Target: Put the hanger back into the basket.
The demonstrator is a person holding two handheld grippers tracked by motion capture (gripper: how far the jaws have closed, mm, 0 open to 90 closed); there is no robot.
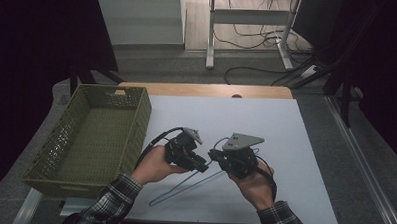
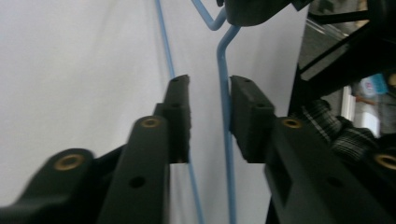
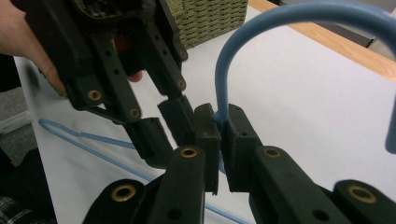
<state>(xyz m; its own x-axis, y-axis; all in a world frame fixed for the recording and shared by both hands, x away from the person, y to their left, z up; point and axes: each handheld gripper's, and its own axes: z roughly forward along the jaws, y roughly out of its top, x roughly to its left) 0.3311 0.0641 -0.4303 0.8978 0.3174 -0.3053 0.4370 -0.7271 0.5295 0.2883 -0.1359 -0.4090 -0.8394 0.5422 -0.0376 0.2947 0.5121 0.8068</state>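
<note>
Item: blue wire hanger [image 1: 184, 187], held just above the white table cover [image 1: 293, 195] before the person, hook end raised toward the right, shoulder corner trailing down toward the near left edge. Long axis: runs from near left to middle right in the high view.

Hold: right gripper [image 3: 219, 128], jaws narrow, clamped on the neck of the hanger just below the hook [image 3: 299, 18], which arches above them.

Second tool: left gripper [image 2: 210, 116], jaws partly apart, straddling one blue wire; that wire lies against the right-hand pad, and the left-hand pad stands clear of it. No grip judged here. In the right gripper view its tips sit just beside the right gripper's jaws.

Nearer hand: both at the neck; the left is the free one.

Destination, judged: green woven basket [image 1: 93, 138], empty, well to the left, on the left gripper's side.
</note>
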